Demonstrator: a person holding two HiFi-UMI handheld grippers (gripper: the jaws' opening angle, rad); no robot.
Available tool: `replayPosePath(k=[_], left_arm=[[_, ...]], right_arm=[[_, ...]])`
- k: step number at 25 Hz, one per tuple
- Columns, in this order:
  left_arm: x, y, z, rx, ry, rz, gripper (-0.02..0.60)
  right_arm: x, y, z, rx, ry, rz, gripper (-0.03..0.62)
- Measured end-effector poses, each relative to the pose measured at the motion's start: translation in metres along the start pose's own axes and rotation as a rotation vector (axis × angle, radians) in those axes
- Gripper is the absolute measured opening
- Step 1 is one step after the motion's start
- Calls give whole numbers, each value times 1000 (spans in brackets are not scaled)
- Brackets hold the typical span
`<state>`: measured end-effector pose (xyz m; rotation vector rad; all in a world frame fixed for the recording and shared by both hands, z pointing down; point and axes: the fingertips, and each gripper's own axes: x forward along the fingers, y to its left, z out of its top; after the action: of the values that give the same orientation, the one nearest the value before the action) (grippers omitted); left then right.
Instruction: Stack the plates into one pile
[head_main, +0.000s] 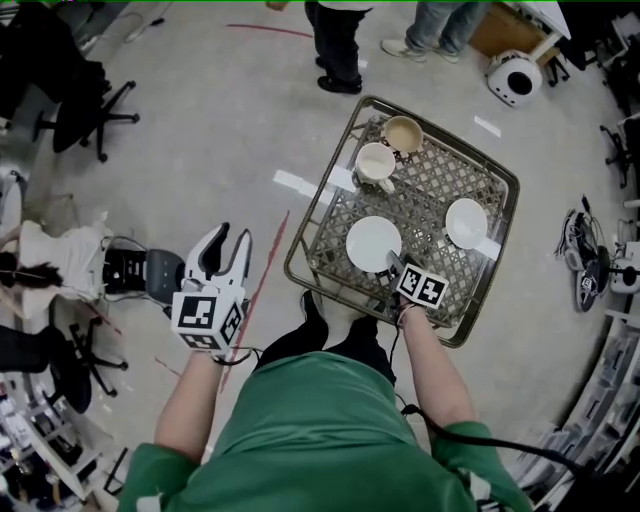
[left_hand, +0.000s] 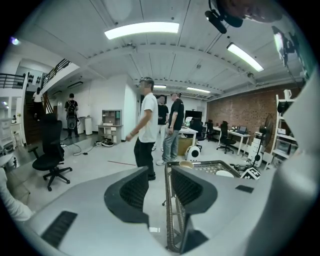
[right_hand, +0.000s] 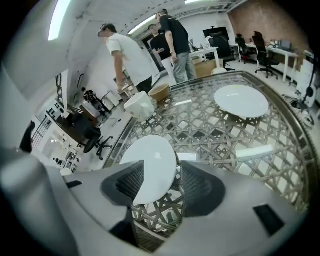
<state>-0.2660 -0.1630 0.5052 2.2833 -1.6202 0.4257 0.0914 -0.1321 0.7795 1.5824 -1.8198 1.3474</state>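
Note:
Two white plates lie apart on the lattice table (head_main: 300, 275): one near the front (head_main: 373, 243), a smaller one to its right (head_main: 466, 222). My right gripper (head_main: 393, 266) is at the near rim of the front plate (right_hand: 152, 167). That rim lies between the jaws and over the left pad, and a gap shows at the right pad, so the right gripper (right_hand: 162, 182) is open. The other plate (right_hand: 241, 100) lies farther back. My left gripper (head_main: 232, 240) hangs open and empty over the floor left of the table, with the table's edge (left_hand: 172, 210) seen between its fingers.
A white mug (head_main: 376, 165) and a tan cup (head_main: 403, 133) stand at the table's far corner. People (head_main: 337, 45) stand just beyond the table. Office chairs (head_main: 95, 110) and cables lie on the floor to the left, and a white round device (head_main: 515, 80) is at the far right.

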Motion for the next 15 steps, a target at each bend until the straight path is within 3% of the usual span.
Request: replayPosePath(k=[15], left_arm=[[54, -99, 38, 7, -52, -113, 155]], right_arm=[[-96, -99, 61, 194, -196, -24, 222]])
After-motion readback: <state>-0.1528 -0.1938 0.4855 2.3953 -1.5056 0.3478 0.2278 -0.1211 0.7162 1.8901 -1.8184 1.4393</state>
